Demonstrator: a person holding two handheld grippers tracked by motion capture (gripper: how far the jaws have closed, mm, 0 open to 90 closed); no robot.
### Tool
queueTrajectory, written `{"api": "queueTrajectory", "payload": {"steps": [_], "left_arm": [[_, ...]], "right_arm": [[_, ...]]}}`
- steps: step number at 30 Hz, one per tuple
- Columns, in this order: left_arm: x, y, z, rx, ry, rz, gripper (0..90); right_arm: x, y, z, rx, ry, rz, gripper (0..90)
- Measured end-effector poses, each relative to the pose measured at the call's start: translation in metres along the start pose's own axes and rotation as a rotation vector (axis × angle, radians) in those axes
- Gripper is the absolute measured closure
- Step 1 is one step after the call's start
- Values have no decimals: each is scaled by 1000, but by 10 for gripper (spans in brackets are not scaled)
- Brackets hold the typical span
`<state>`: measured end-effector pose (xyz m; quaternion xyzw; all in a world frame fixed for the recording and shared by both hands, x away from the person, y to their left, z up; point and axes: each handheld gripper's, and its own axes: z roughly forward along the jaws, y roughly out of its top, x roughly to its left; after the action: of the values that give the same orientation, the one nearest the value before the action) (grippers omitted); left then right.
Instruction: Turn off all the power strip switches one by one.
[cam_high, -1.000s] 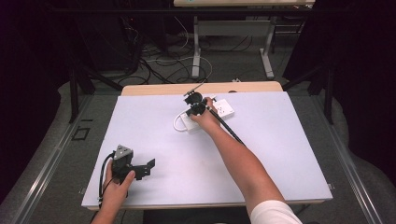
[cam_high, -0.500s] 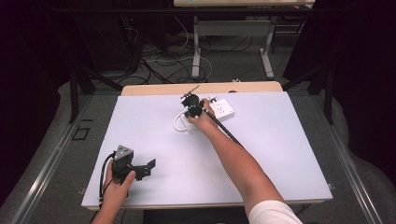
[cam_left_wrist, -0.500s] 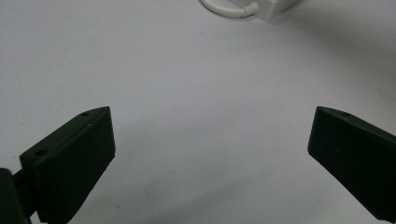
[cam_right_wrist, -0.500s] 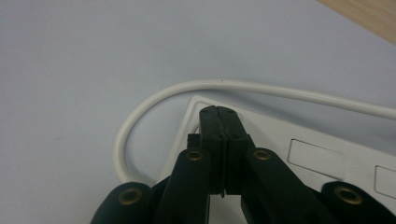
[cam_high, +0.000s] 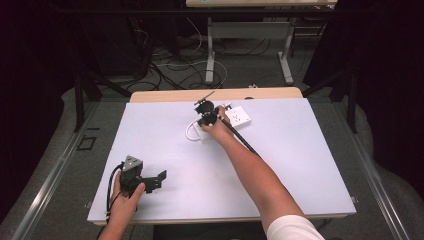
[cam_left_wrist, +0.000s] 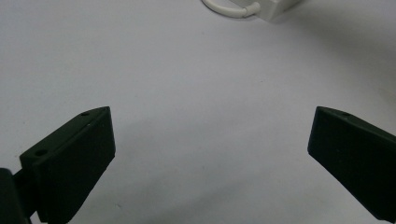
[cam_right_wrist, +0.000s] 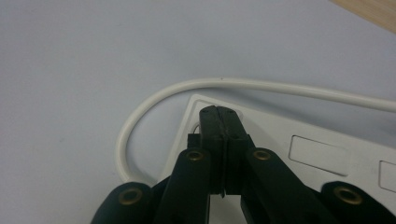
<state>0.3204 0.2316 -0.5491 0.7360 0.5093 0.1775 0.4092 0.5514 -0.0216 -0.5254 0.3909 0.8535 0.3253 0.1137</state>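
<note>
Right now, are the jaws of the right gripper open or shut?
Shut. In the right gripper view the right gripper has its two black pads pressed flat together with nothing between them, tips resting at the end of the white power strip.

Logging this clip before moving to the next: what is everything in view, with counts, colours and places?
White plastic power strip: one, white, far middle of table.
White round cable: one, white, looping from the strip's end.
White-topped table: one, white with a wooden far edge, centre.
Grey desk legs: two, grey, on the floor behind.
Dark floor cables: several, behind the table.
Right gripper: one, black, shut, tips on the strip.
Left gripper: one, black, open, near left.
</note>
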Motion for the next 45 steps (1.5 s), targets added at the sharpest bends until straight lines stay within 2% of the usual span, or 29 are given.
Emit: {"api": "queueTrajectory", "payload": {"steps": [1,2,5,6,9,10,11,15,17,18,20,25,27,31,33,35,36,41,45], "left_arm": [[0,0,0,0,0,0,6],[0,0,0,-3,0,0,7],[0,0,1,-7,1,-2,7],[0,0,0,-3,0,-1,6],[0,-1,1,-14,5,-7,7],[0,-1,1,-13,3,-10,7],[0,-1,1,-13,3,-8,7],[1,0,0,5,-5,-4,7],[0,0,1,-3,-1,-9,7],[0,0,1,-3,-1,-10,7],[1,0,1,-2,0,-9,7],[1,-1,1,-4,2,-8,7],[2,0,0,9,-3,-7,7],[2,0,0,9,-4,-7,7],[1,-1,1,-3,0,-10,7],[2,0,0,10,-4,-6,7],[2,0,0,10,-3,-7,7],[2,0,0,6,-2,-9,7],[2,0,0,8,-3,-8,7]], "right_arm": [[-1,1,0,-11,7,-7,900],[0,1,-1,12,6,22,900],[-2,0,-2,7,7,17,900],[-5,0,-2,-11,11,15,900],[-6,2,-6,-2,11,28,900],[-6,2,-6,-12,1,41,900],[-9,3,-9,-28,-4,22,900],[-14,5,-13,-32,-22,45,900],[-21,6,-17,-2,-45,43,900],[-23,5,-16,-36,-44,49,900],[-26,5,-18,-30,-61,62,900],[-31,6,-20,-35,-71,81,900],[-35,5,-21,-37,-71,69,900],[-39,4,-20,-22,-82,84,900],[-41,3,-20,-17,-90,89,900],[-43,2,-18,-36,-94,87,900],[-43,2,-19,-14,-111,90,900],[-48,0,-19,18,-116,99,900],[-51,-4,-16,9,-114,116,900]]}}
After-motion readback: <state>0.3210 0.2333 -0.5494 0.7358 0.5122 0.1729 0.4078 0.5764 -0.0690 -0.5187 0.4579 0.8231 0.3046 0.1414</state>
